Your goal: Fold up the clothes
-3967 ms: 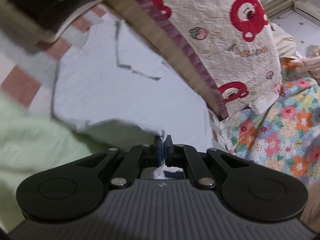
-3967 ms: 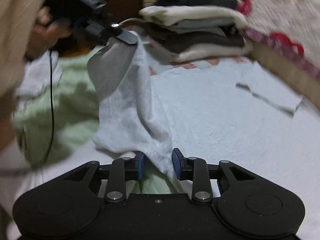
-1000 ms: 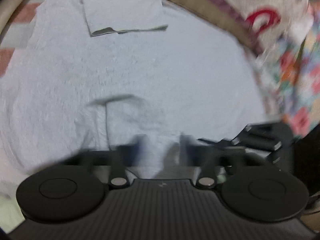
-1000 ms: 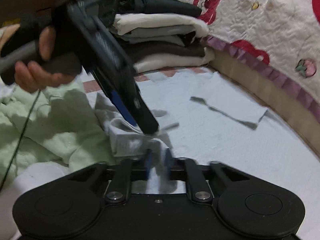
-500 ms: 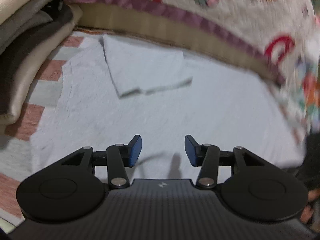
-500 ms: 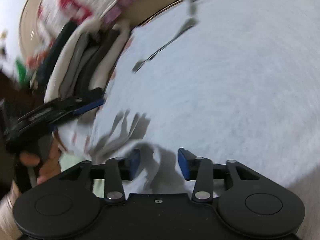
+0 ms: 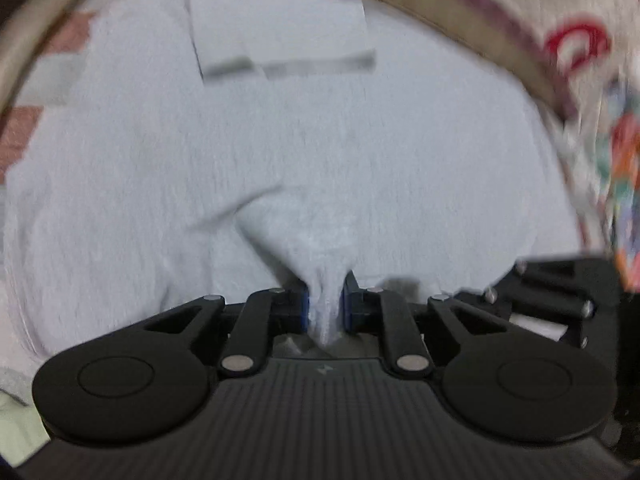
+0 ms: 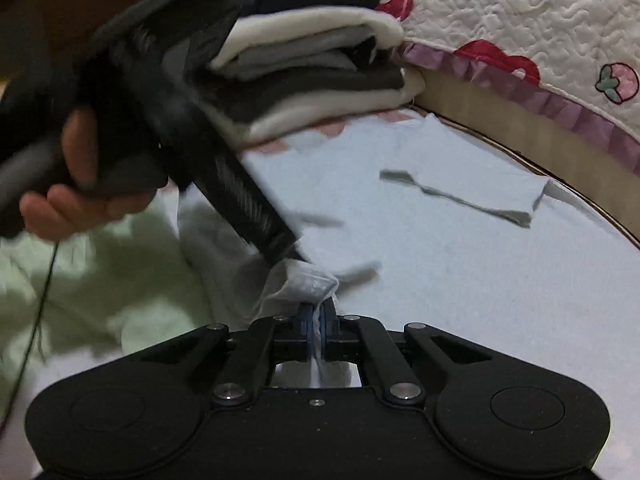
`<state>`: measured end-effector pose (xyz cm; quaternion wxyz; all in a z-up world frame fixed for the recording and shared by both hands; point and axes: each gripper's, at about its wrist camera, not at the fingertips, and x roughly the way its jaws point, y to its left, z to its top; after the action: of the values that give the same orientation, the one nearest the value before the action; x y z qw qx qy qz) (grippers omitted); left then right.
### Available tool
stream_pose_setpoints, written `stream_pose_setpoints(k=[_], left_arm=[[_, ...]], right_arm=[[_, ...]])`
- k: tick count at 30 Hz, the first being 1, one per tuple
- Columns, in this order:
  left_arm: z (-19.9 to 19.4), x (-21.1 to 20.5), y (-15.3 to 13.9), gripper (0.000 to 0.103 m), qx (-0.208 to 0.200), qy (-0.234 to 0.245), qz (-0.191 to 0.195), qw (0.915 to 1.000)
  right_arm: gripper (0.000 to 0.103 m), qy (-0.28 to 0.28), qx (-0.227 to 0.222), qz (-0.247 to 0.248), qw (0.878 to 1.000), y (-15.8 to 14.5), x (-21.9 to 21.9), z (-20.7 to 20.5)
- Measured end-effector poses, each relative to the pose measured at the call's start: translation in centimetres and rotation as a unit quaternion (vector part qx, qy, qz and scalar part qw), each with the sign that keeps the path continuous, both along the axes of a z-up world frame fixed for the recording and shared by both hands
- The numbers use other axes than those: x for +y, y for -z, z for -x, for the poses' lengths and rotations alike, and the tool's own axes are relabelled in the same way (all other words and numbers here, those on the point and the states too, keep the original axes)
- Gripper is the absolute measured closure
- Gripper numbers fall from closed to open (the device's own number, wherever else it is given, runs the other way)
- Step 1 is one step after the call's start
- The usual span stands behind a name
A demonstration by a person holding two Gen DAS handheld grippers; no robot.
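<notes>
left tongs (image 7: 325, 307) | black, ribbed body (blue pads) | silver screws | thin black cable (image 8: 38, 312)

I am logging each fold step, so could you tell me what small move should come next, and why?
Probably lift both tongs together and carry the pinched edge toward the folded sleeve. The left tongs and right tongs are each shut on the pale blue shirt, which otherwise lies flat.

Left tongs (image 8: 288, 256) tips behind bunched white shirt (image 8: 440, 264); whole left-wrist view motion-blurred.
</notes>
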<state>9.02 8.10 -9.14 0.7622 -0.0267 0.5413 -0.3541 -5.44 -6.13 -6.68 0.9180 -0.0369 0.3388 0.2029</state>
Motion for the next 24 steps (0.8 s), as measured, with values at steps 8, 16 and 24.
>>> stream_pose_setpoints(k=[8, 16, 24], left_arm=[[-0.2, 3.6, -2.5, 0.030, -0.079, -0.131, 0.067, 0.9859], [-1.2, 8.1, 1.0, 0.030, -0.060, -0.107, -0.076, 0.9896], [-1.5, 9.9, 1.5, 0.040, 0.013, -0.038, -0.011, 0.9991]], right_arm=[[0.087, 0.247, 0.122, -0.232, 0.933, 3.2, -9.4, -1.7], [0.051, 0.226, 0.260, -0.375, 0.860, 5.1, -11.3, 0.8], [0.045, 0.199, 0.294, -0.394, 0.848, 5.6, -10.3, -0.2]])
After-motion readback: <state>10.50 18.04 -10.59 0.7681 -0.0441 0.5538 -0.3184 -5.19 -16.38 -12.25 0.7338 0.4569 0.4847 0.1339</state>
